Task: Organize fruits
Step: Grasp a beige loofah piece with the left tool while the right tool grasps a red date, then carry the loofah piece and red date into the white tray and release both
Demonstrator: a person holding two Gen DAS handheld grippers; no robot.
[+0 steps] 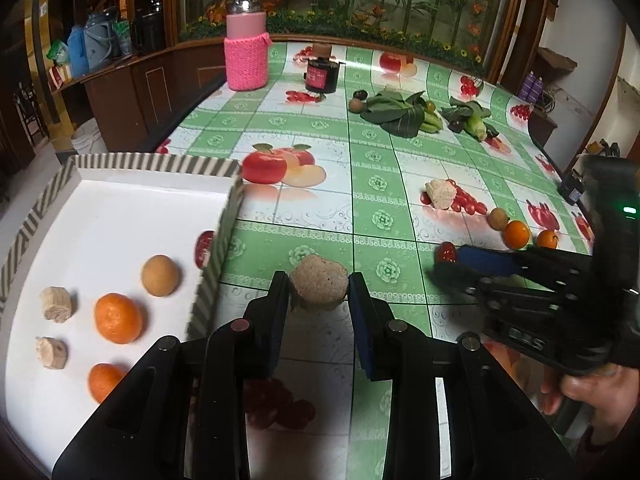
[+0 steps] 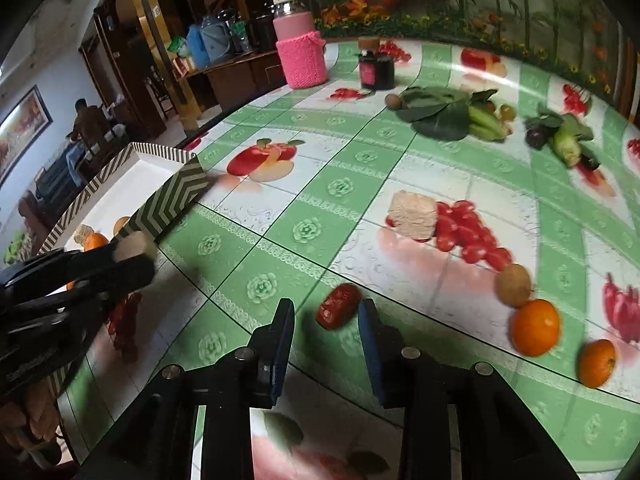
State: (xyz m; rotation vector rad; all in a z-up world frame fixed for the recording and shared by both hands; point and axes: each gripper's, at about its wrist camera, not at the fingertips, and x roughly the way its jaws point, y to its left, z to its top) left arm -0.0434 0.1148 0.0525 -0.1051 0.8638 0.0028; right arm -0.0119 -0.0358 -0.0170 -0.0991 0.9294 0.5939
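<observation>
My left gripper (image 1: pixel 318 284) is shut on a round beige chunk (image 1: pixel 319 289) and holds it just right of the striped tray (image 1: pixel 160 162). In the tray lie two oranges (image 1: pixel 118 318), a brown round fruit (image 1: pixel 160 275) and two beige chunks (image 1: pixel 56 304). In the right wrist view my right gripper (image 2: pixel 326 308) is open and low over the table. A red date (image 2: pixel 338 311) lies on the cloth between its fingertips, and the left pad is clear of it. Further right on the table are a brown fruit (image 2: pixel 514 290), two oranges (image 2: pixel 536 327) and another beige chunk (image 2: pixel 412 216).
A pink-sleeved flask (image 1: pixel 245 46) and a dark jar (image 1: pixel 322 72) stand at the back. Leafy greens (image 1: pixel 396 110) and corn (image 1: pixel 476 126) lie at the back right. The tray sits at the table's left edge. A person's hand (image 1: pixel 592 392) grips the right tool.
</observation>
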